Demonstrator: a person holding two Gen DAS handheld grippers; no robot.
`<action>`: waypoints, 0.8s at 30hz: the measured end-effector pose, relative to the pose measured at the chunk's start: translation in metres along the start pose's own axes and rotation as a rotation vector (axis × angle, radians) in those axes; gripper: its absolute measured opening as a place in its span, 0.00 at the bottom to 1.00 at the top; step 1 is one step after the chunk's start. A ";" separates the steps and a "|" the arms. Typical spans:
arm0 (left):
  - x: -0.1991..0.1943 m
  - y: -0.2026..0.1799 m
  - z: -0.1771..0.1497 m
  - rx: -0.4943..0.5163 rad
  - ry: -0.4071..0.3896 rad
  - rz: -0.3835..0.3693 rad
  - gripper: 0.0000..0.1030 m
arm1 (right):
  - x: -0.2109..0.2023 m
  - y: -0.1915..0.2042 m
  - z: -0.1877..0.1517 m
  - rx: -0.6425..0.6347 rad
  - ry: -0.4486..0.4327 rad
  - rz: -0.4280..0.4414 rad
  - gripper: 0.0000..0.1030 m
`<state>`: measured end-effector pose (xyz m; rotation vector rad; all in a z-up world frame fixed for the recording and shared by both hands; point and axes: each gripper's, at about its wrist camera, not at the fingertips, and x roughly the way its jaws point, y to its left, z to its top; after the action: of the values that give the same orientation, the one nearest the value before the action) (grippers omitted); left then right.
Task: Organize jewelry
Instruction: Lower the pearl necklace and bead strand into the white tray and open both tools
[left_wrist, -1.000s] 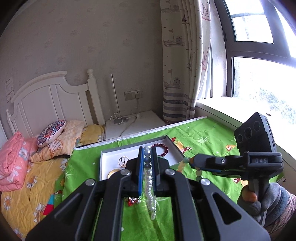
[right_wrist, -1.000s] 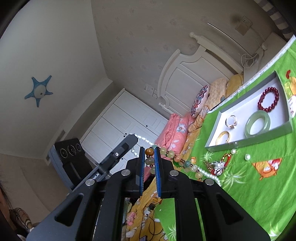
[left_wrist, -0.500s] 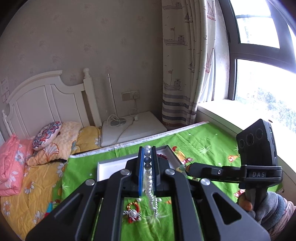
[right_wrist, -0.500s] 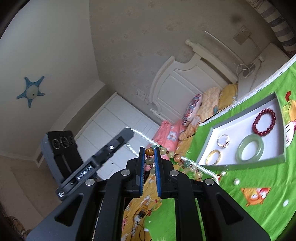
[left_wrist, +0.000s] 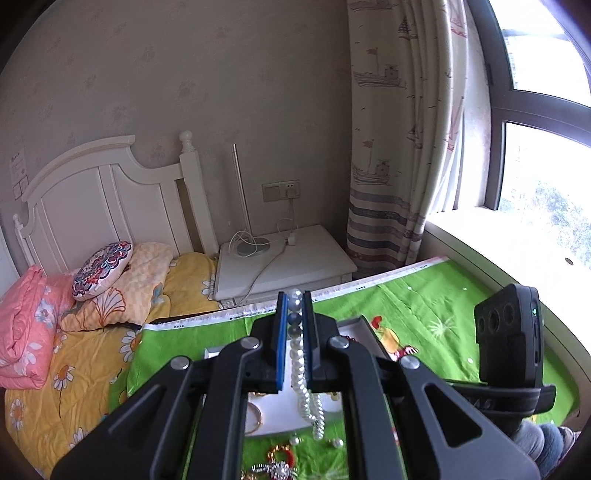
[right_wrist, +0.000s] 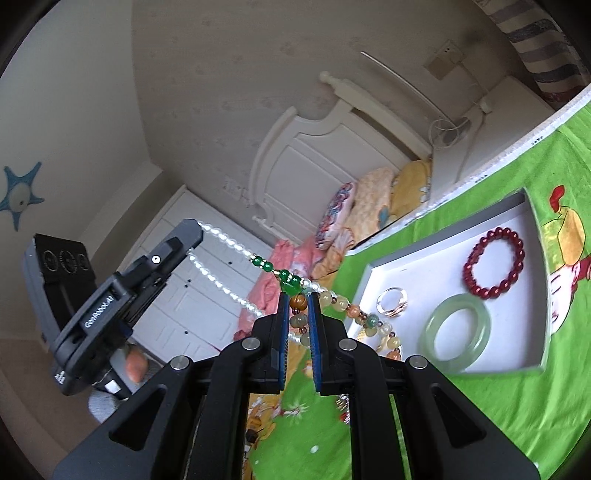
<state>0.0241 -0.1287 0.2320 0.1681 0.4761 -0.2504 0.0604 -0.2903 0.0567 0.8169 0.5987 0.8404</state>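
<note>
Left hand-held gripper (left_wrist: 295, 332): clamped on a white pearl necklace (left_wrist: 304, 387), dangling over the tray
Right hand-held gripper (right_wrist: 298, 325): pinching a chunky multicoloured bead strand (right_wrist: 364, 319)
White tray (right_wrist: 369, 275): pale green jade bangle (right_wrist: 457, 334), dark red bead bracelet (right_wrist: 493, 264), silver ring (right_wrist: 391, 302) inside
Surface: bright green cartoon cloth (right_wrist: 480, 424)
Room: white headboard (left_wrist: 92, 199), nightstand (left_wrist: 284, 262)

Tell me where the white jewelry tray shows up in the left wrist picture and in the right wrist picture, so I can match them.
Left wrist: the white tray sits low in the centre, mostly hidden behind the left gripper, which is shut on a pearl strand.
Right wrist: the white tray lies at the right, on the green cloth.
Shared landmark: the white headboard.
</note>
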 end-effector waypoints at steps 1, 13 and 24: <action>0.008 0.001 0.001 -0.007 0.005 0.002 0.07 | 0.004 -0.005 0.003 0.003 -0.002 -0.017 0.11; 0.086 0.036 -0.023 -0.118 0.095 0.053 0.07 | 0.051 -0.048 0.028 0.019 0.014 -0.227 0.11; 0.134 0.080 -0.111 -0.147 0.283 0.130 0.14 | 0.108 -0.054 0.017 -0.035 0.112 -0.356 0.14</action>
<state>0.1132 -0.0542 0.0799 0.0900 0.7589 -0.0632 0.1532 -0.2292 0.0065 0.6102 0.7997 0.5710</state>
